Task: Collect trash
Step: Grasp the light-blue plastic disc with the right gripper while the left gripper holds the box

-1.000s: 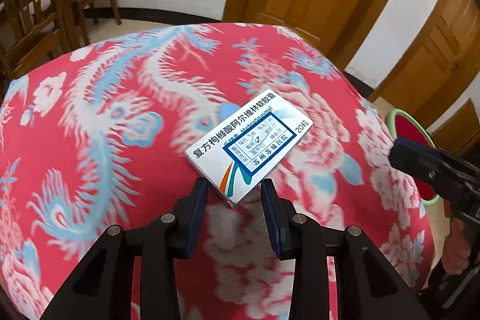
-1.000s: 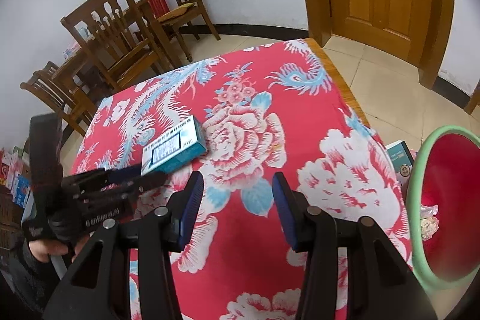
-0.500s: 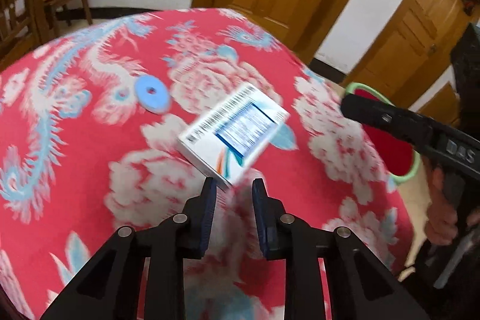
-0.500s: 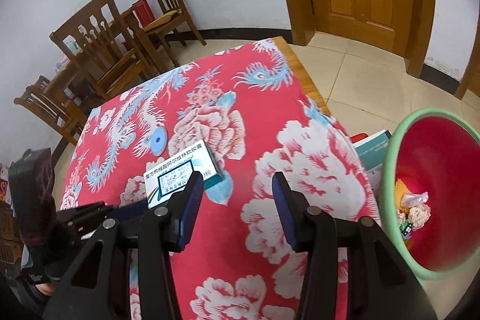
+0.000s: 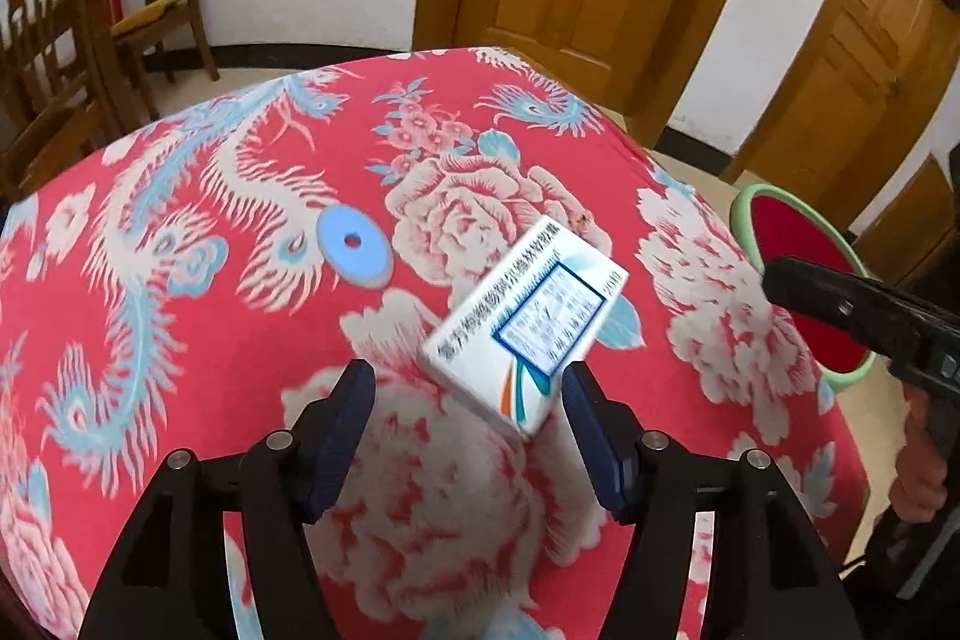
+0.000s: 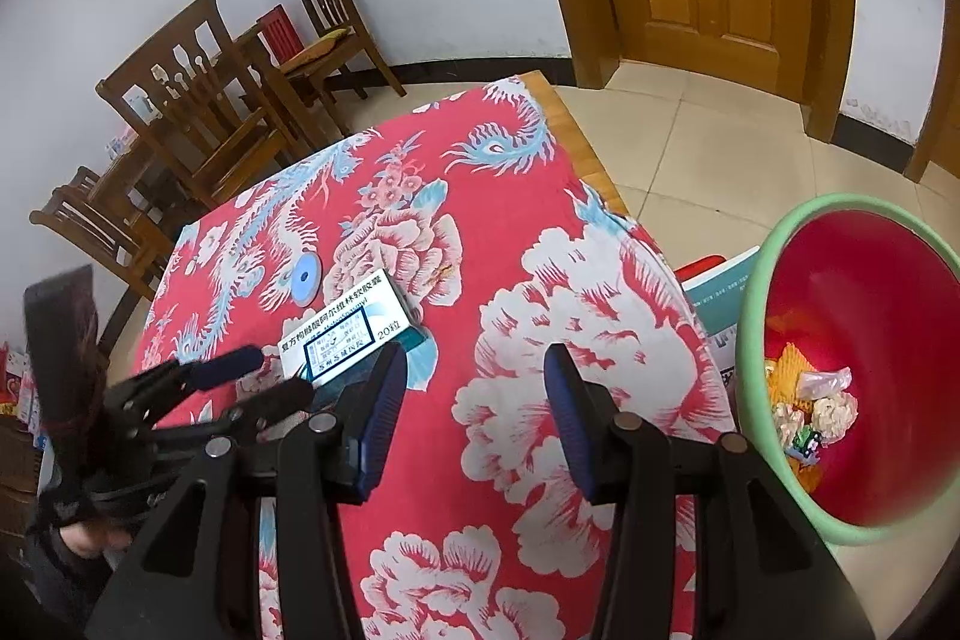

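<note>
Some trash already in bin (image 6: 780, 280) beside desk (image 6: 510, 232). Box (image 5: 528, 322) lying on desk, not collected. Left tongs (image 5: 468, 400) opening, box just ahead, not gripped. Right tongs (image 6: 474, 400) apart, empty.

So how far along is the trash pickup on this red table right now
Done: some wrappers already lie in the green-rimmed bin. In hand: the left gripper is opening its jaws around the near corner of the white medicine box, which lies on the tablecloth, not gripped. The right gripper is open and empty. Left: the box and the blue disc.
</note>
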Tool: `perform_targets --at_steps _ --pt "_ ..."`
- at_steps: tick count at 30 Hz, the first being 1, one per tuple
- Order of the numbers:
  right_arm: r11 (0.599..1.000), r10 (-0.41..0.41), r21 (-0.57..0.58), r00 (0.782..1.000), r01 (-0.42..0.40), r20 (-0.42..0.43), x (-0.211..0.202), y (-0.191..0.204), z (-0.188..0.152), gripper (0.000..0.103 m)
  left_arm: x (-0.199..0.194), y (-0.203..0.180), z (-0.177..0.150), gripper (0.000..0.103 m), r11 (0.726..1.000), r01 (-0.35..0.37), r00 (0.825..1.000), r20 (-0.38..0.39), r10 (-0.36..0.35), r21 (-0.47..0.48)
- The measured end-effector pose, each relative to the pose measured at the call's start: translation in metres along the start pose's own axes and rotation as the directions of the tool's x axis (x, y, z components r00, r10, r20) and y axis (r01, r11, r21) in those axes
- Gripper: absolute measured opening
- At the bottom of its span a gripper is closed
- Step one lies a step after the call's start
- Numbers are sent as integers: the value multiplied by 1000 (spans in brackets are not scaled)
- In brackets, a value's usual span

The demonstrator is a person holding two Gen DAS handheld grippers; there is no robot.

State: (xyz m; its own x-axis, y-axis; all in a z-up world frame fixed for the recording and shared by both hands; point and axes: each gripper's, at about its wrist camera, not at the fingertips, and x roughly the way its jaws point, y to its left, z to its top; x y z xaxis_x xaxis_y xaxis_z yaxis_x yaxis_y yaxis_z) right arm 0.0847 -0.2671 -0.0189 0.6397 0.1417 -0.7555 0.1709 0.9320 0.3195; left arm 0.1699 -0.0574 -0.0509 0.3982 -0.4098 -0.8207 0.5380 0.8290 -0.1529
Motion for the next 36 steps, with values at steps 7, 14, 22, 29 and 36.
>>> perform_targets --at_steps 7,14,22,29,36 --pt "1000 -10 21 1000 10 -3 -2 -7 -4 50 10 -7 12 70 997 50 999 -17 -49 62" --pt "999 -17 36 1000 17 -9 -2 -12 -6 50 18 -22 5 70 994 56 997 -49 -51 97" --pt "999 -17 35 1000 17 -8 -2 -11 -6 50 11 -18 4 59 999 45 999 0 -46 16" --pt "1000 -14 21 1000 14 -10 1 -5 -7 50 -19 -12 -2 59 997 -18 994 105 26 -72" --pt "1000 -10 -7 1000 10 -10 6 10 -5 50 -40 14 -6 59 964 -97 982 133 133 -246"
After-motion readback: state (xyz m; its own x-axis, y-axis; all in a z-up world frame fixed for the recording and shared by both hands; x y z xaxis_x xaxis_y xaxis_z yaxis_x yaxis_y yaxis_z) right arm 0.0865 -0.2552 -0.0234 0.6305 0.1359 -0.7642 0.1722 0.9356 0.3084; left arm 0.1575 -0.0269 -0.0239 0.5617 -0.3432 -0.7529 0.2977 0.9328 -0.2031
